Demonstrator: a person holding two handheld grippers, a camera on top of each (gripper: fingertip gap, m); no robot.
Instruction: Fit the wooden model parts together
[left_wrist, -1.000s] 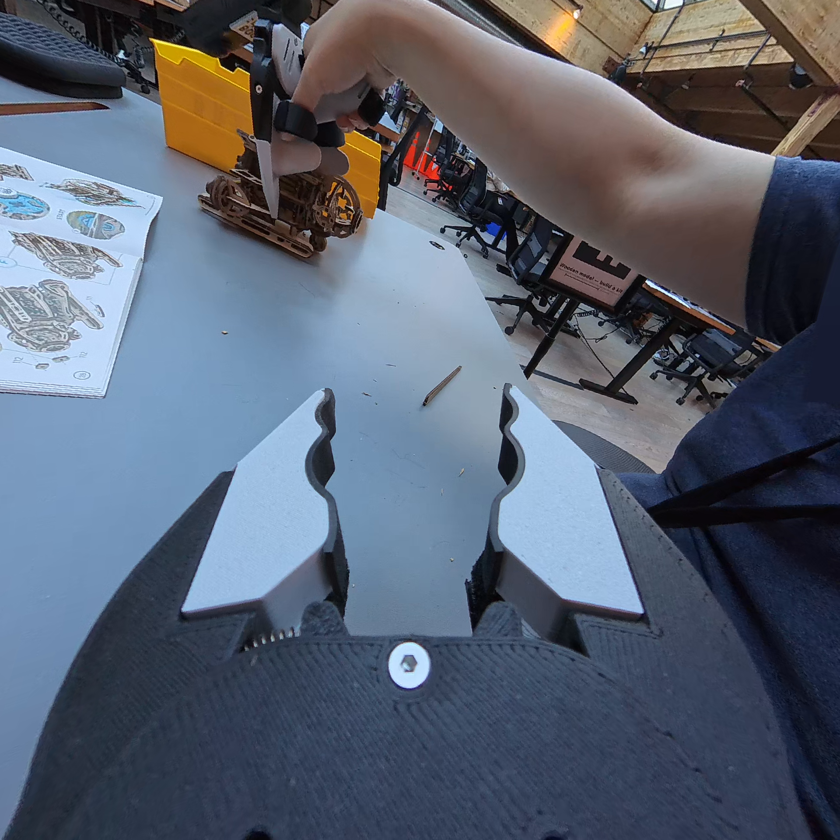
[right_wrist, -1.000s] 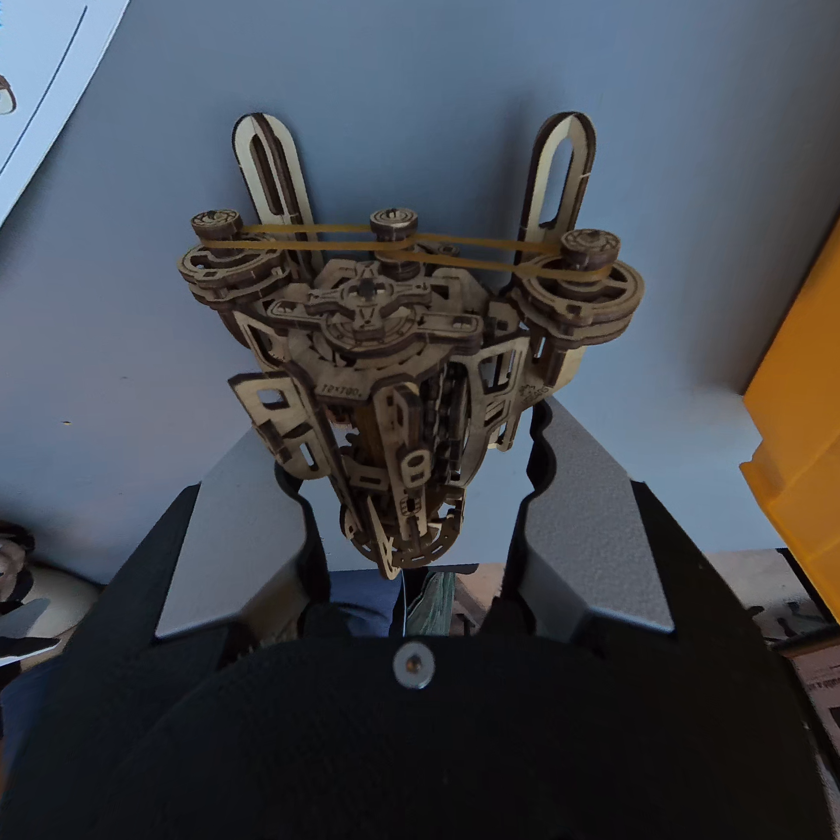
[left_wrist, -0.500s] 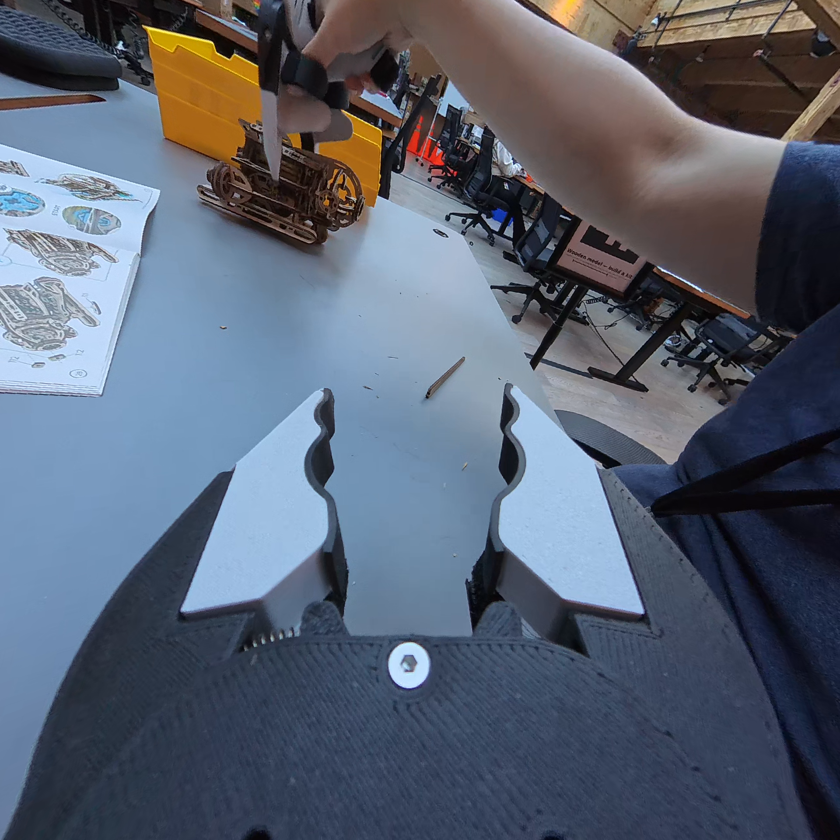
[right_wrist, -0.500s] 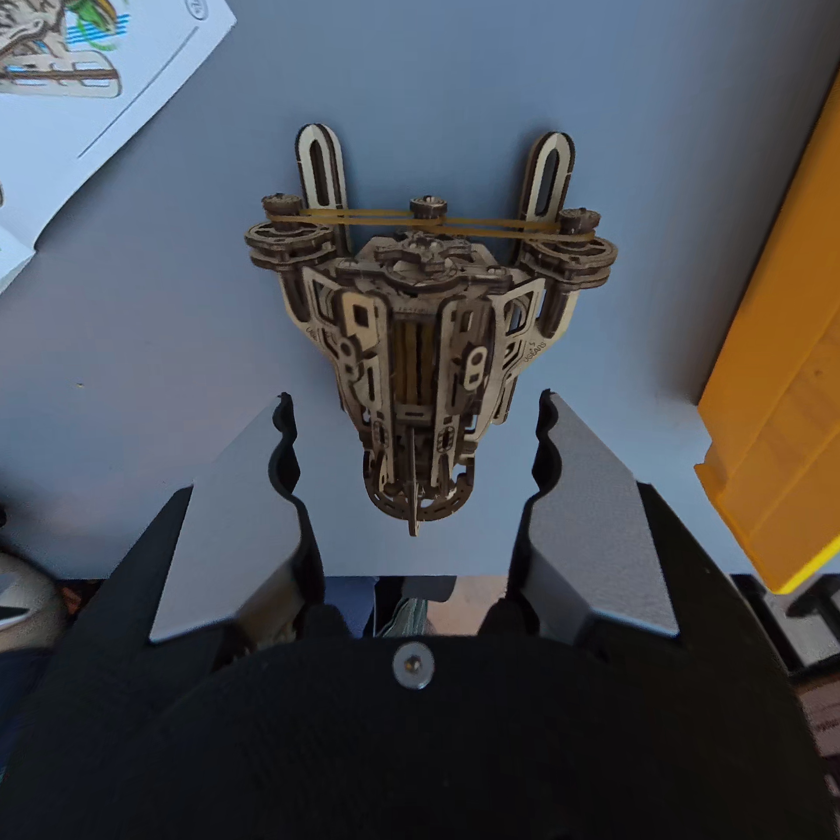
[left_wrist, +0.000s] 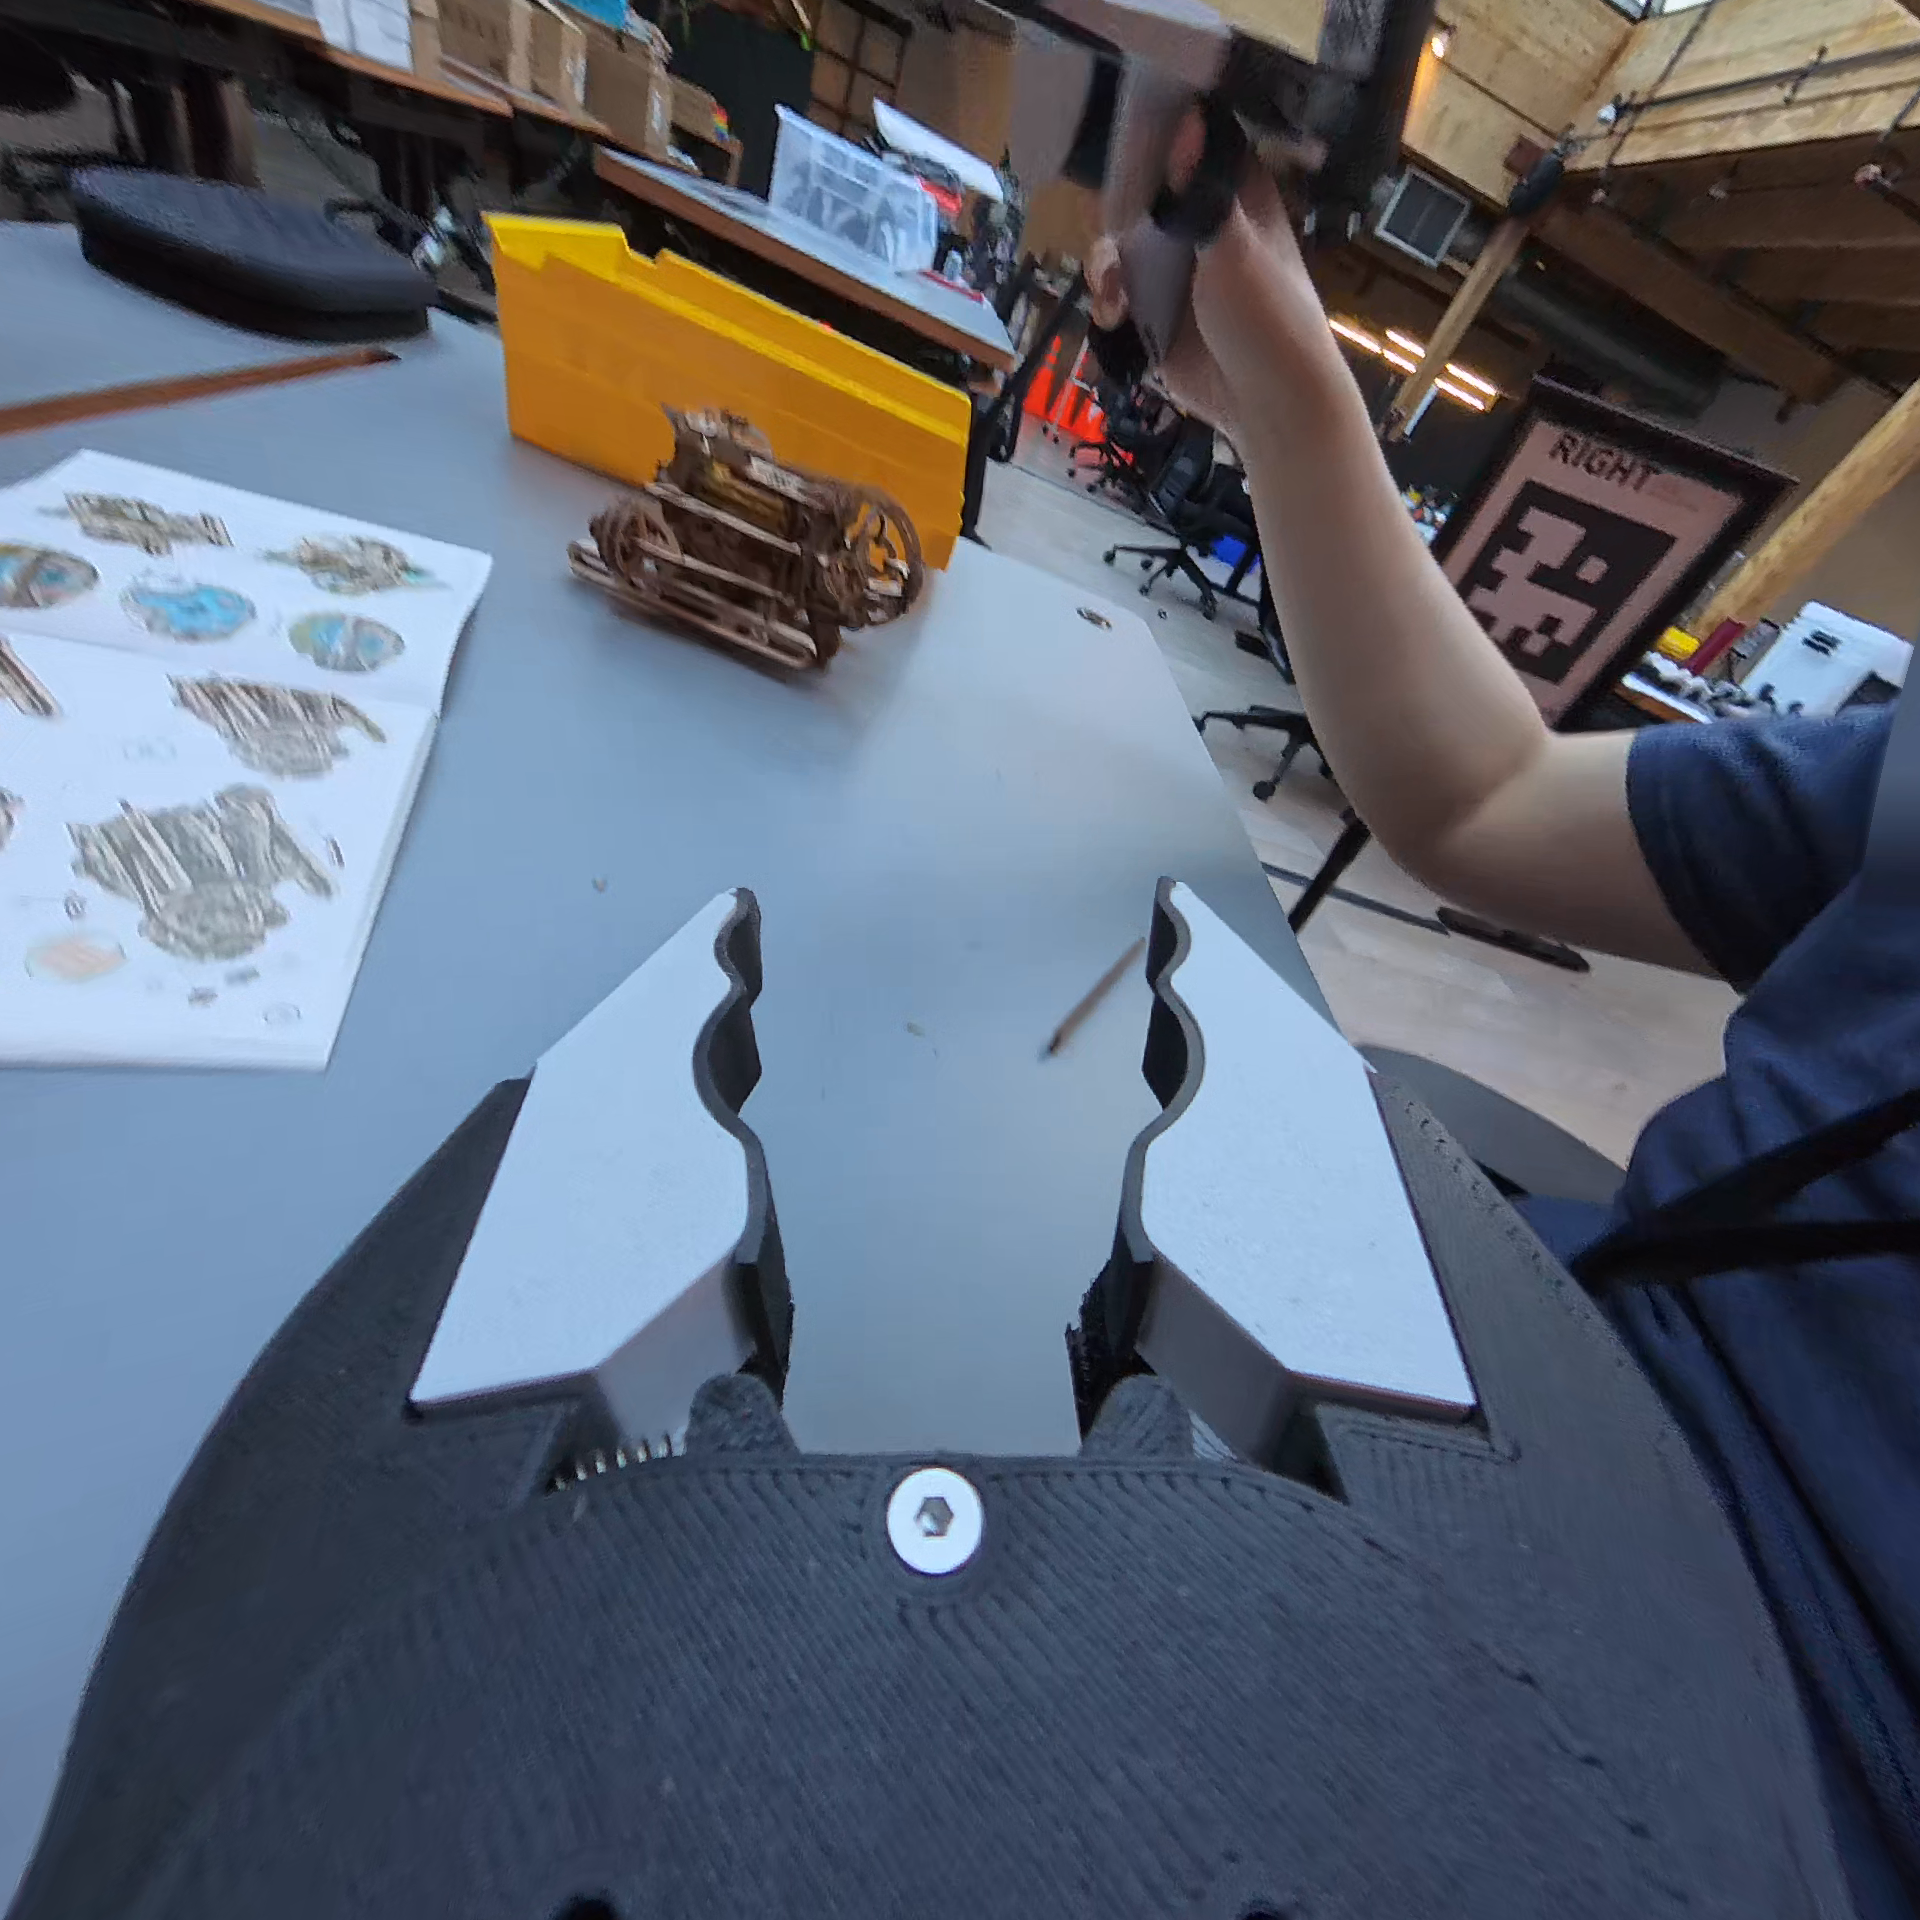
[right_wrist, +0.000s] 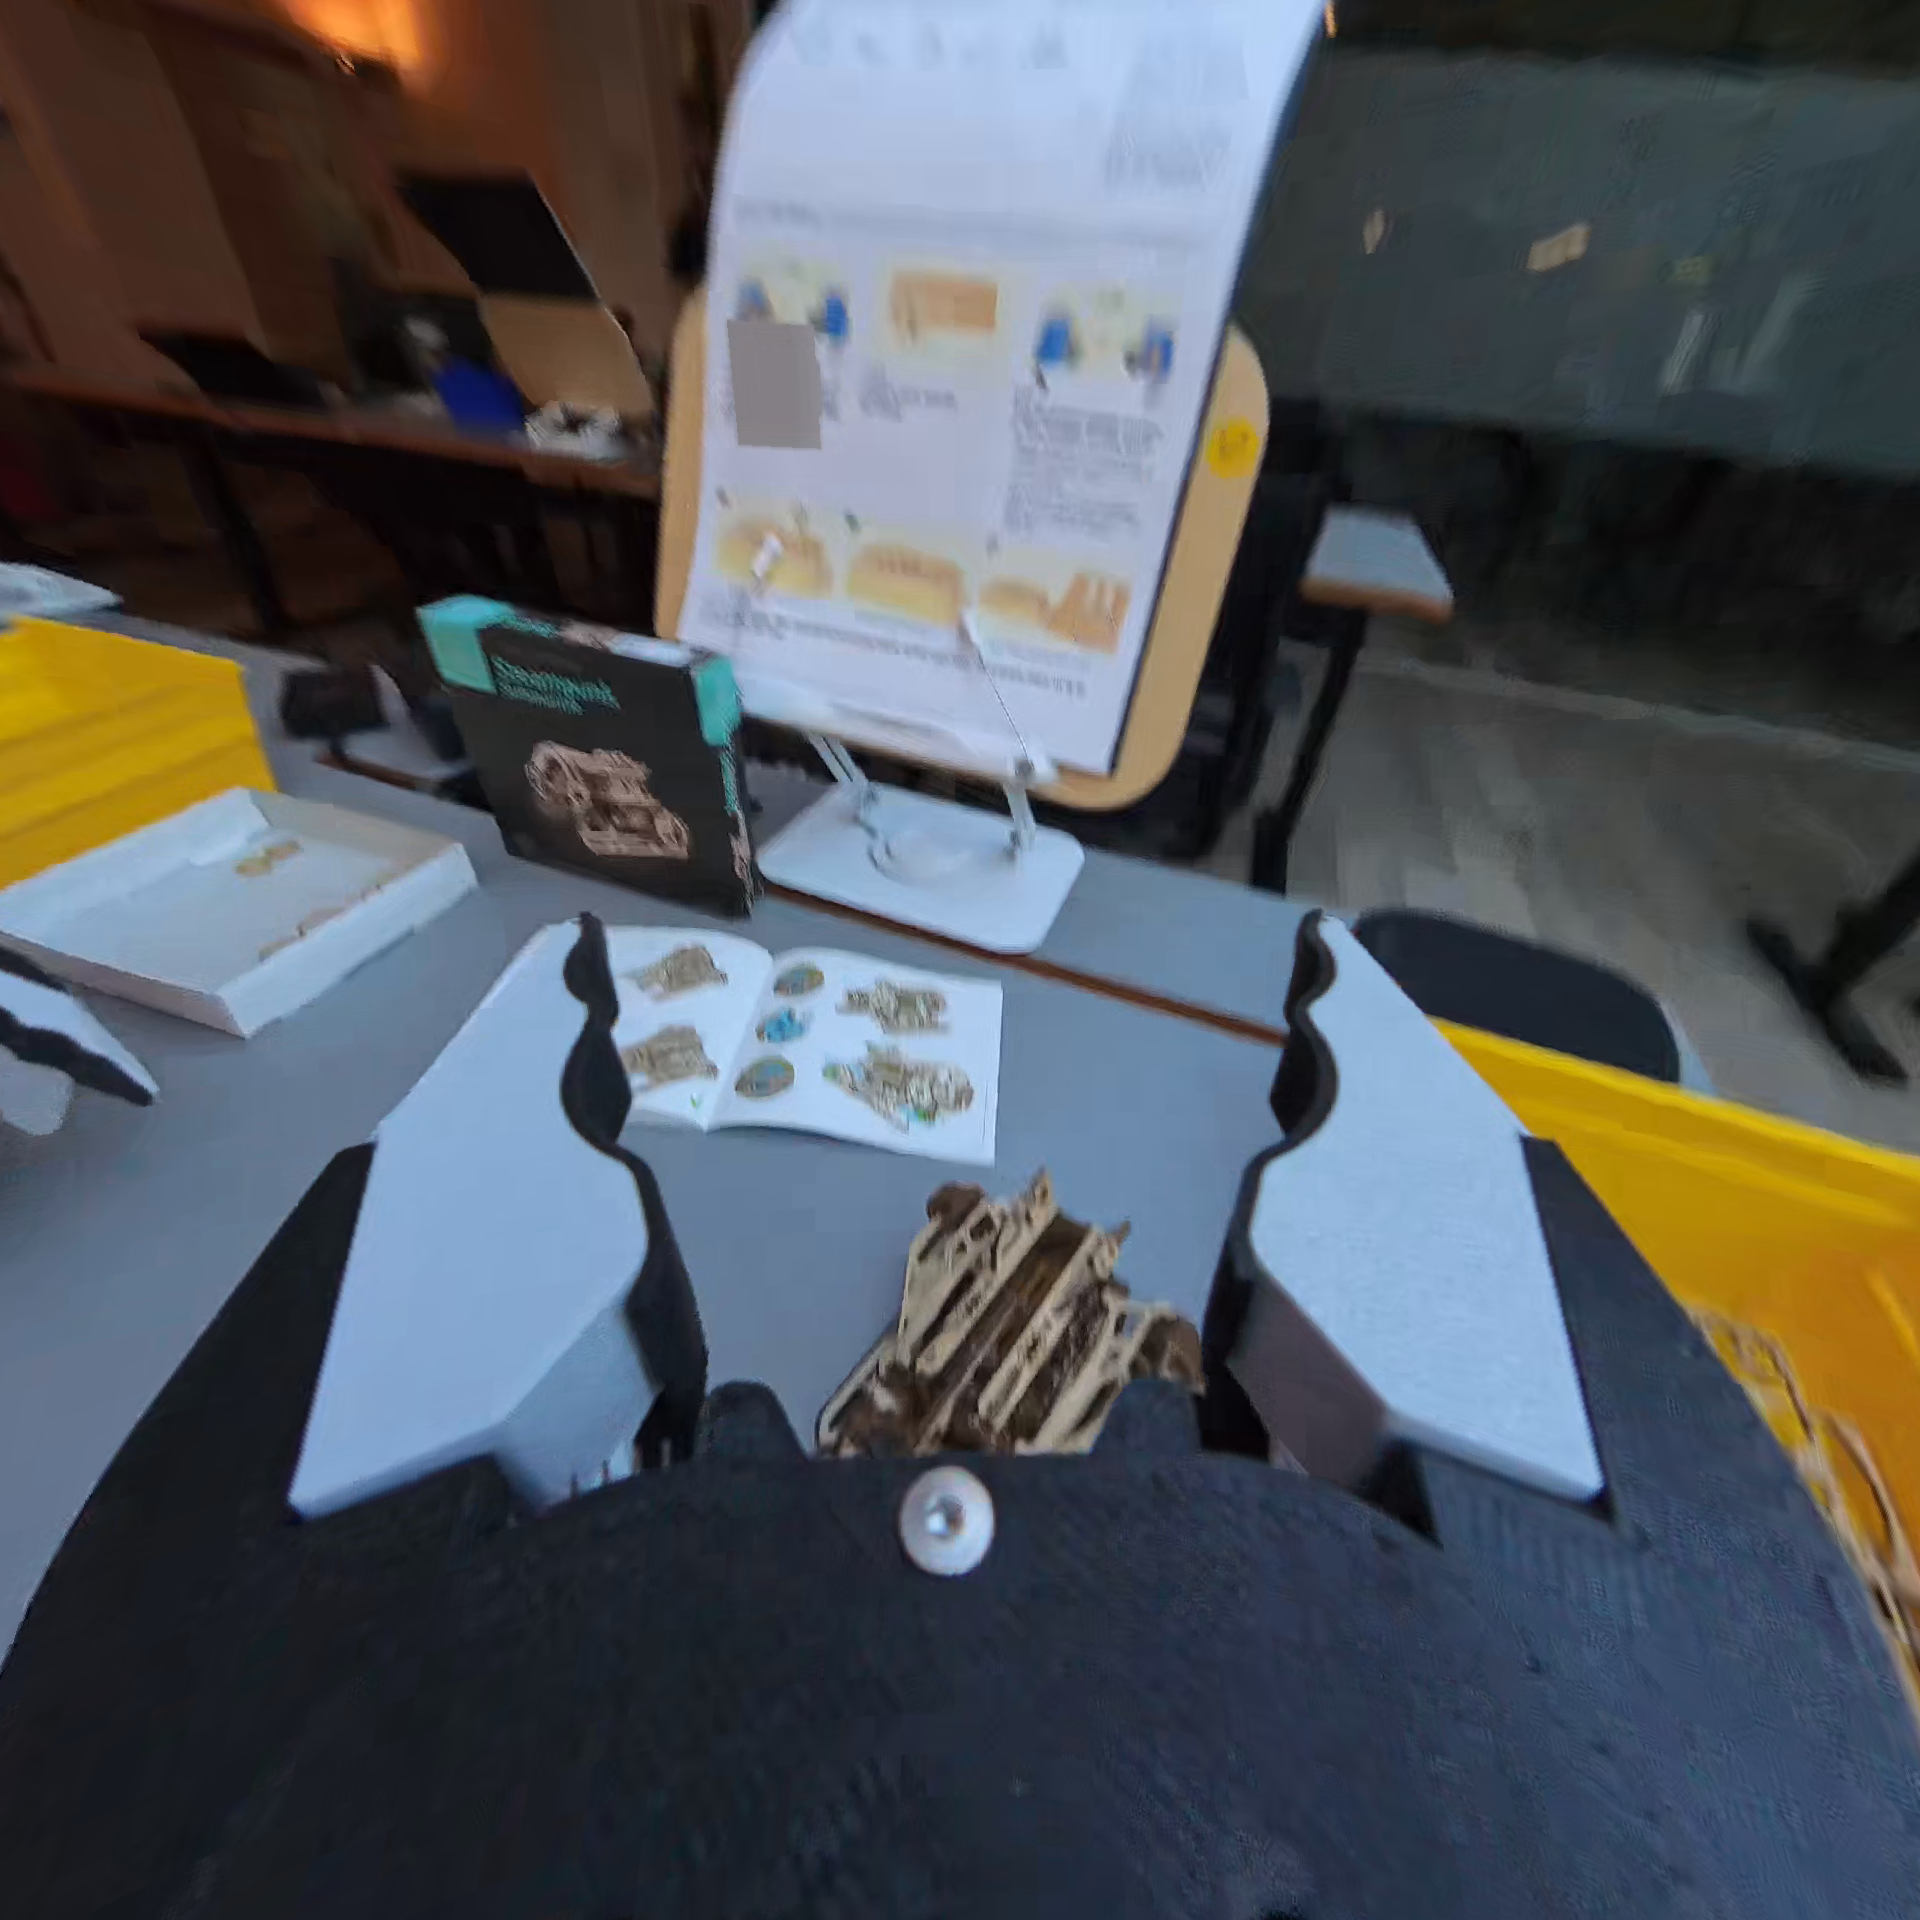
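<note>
Left gripper: my left gripper sits low over the grey tabletop, its two silver fingers spread wide with only bare table between them.
Right gripper: my right gripper is lifted above the table, fingers released and apart, gripping nothing; in the left wrist view it shows blurred at the top, held in the person's raised hand.
Task's thing: the brown laser-cut wooden model with gears and wheels stands free on the tabletop, just in front of the yellow plastic bin; from my right camera I see it below, low between the fingers but not touched by them.
Loose piece: a thin wooden stick lies on the table near the left gripper's right finger.
Paper: an open white instruction booklet with coloured model drawings lies flat, to the left of the model.
Further back: a black model box with teal corners stands upright beside a white stand holding a printed sheet; a shallow white tray lies to the left.
</note>
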